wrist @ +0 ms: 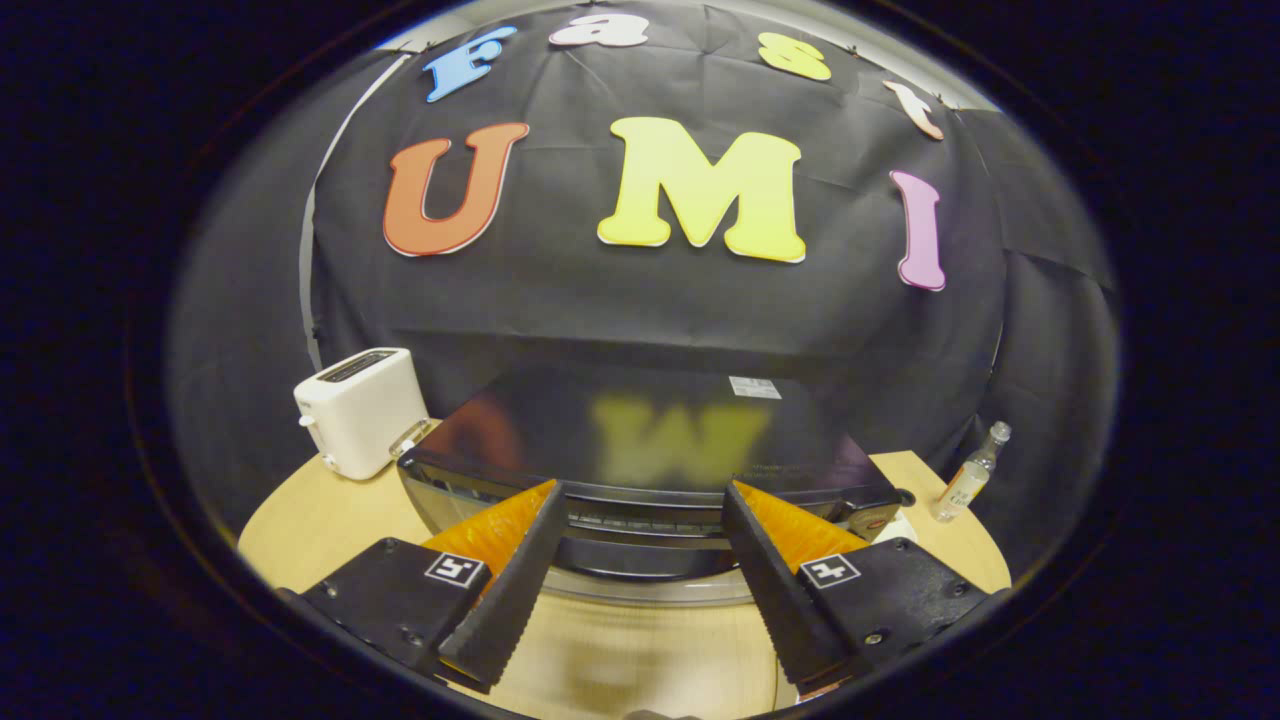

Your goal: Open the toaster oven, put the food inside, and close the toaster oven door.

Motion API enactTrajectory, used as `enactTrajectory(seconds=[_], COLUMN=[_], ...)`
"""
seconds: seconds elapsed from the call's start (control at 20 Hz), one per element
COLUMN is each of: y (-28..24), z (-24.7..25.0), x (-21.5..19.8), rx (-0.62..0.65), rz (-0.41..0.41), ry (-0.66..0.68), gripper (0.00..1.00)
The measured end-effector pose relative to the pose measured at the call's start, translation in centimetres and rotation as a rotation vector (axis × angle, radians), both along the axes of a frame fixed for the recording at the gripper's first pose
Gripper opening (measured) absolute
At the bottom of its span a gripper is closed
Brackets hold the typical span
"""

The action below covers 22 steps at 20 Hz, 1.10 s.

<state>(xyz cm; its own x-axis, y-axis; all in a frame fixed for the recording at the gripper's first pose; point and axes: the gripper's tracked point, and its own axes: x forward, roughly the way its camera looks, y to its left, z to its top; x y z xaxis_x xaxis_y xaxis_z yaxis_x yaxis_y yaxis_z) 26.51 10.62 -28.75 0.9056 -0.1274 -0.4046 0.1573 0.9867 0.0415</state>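
tongs (640, 490): spread wide apart, nothing gripped between them
fingers (510, 590): black serrated pads with orange backing, tips up near the front top edge of the toaster oven; whether they touch it, can't tell
toaster oven (640, 430): straight ahead, dark glossy top (mirrors the wall behind), sits between the finger tips and beyond them
oven front: slotted strip and a dark band under the top edge, a silvery curved band below that, seen in the gap between the fingers; door state hard to call from this angle
oven right end: a small red control (875, 522) just beyond the right finger
white toaster (358, 410): left of the oven, just beside its rear corner, upright
small clear bottle (970, 475): right of the oven, apart from it, leaning a bit (fisheye may exaggerate)
surface (320, 520): light wood, round edge, carries all three
food: can't make it out
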Motion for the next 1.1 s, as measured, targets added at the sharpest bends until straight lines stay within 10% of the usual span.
enactTrajectory(seconds=[1.1], y=[2.5], z=[-8.7], x=[-8.0], rx=[-0.016], rz=[0.046], ry=[0.231], gripper=[1.00])
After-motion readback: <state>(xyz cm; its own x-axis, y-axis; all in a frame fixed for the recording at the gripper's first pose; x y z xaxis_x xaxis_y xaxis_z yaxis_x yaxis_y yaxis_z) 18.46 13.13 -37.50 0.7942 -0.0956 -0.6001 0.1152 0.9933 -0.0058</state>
